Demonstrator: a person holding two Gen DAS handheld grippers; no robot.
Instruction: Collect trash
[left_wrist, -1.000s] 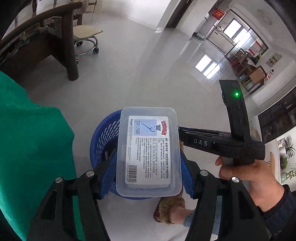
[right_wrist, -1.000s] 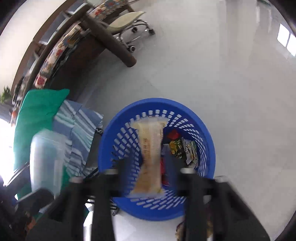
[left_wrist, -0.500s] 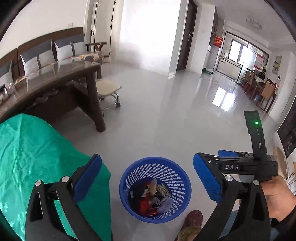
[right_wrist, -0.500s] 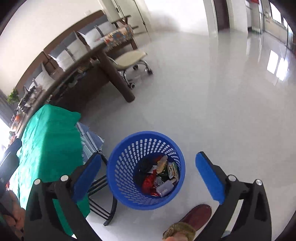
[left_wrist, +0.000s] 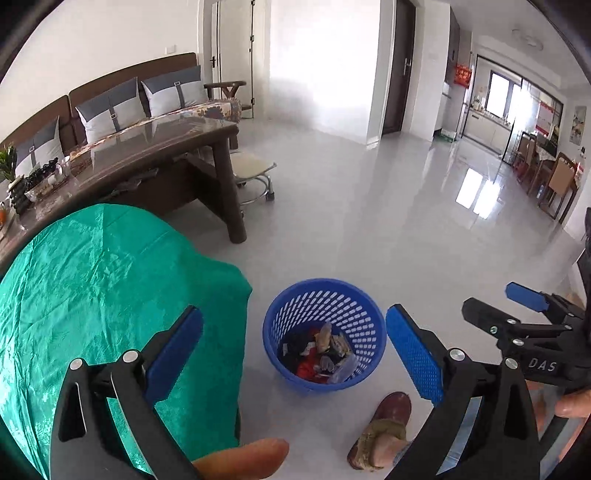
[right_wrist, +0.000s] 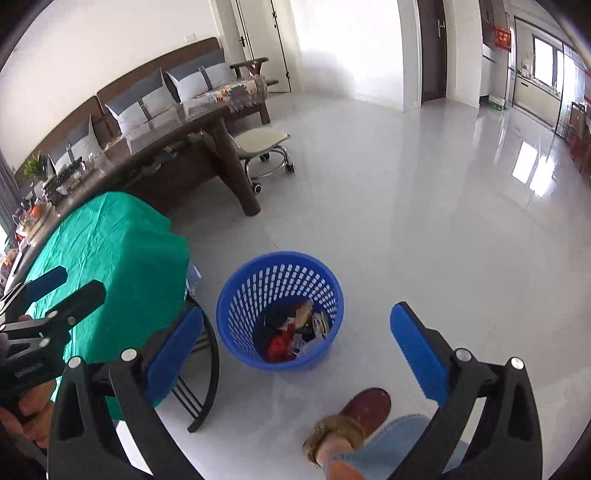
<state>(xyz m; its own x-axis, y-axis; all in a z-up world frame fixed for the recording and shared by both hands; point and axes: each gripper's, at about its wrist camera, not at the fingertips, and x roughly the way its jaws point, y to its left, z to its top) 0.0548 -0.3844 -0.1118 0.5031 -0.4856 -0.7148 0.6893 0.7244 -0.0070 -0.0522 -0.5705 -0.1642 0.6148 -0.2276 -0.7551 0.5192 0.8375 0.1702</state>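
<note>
From my left gripper (left_wrist: 293, 352) I look down on the blue basket (left_wrist: 324, 295); it stands upright on the pale floor (left_wrist: 369, 221), mouth pointing straight up, its long axis vertical; it sits between my two blue pads, nearer the right-hand one, well below them and touching neither. The fingers (left_wrist: 173, 350) are spread wide with nothing between them; the trash (left_wrist: 321, 350) lies in a heap at the basket's bottom, a red scrap, dark wrappers and a clear plastic piece toward 5 o'clock inside the rim; I cannot tell how any single piece points. At 9 o'clock of the basket the green tablecloth (left_wrist: 92, 288) hangs just beside it; at 5 o'clock a brown slipper (left_wrist: 384, 424) rests on the floor, near but apart.

From my right gripper (right_wrist: 297, 350) the same basket (right_wrist: 251, 295) shows at 12 o'clock of the gap between the pads, a little left of centre, upright again; the trash (right_wrist: 291, 332) gathers toward the basket's near wall. These fingers (right_wrist: 417, 350) also stand fully apart and grip nothing. The slipper (right_wrist: 365, 404) lies at 5 o'clock of the basket; the green cloth (right_wrist: 110, 258) covers the table at 9 o'clock, with a black chair frame (right_wrist: 207, 350) between cloth and basket. In the left view, the right gripper (left_wrist: 521, 306) shows at 3 o'clock, its pads parted and bare; in the right view, the left gripper (right_wrist: 62, 288) hovers over the cloth at 9 o'clock, likewise parted.
</note>
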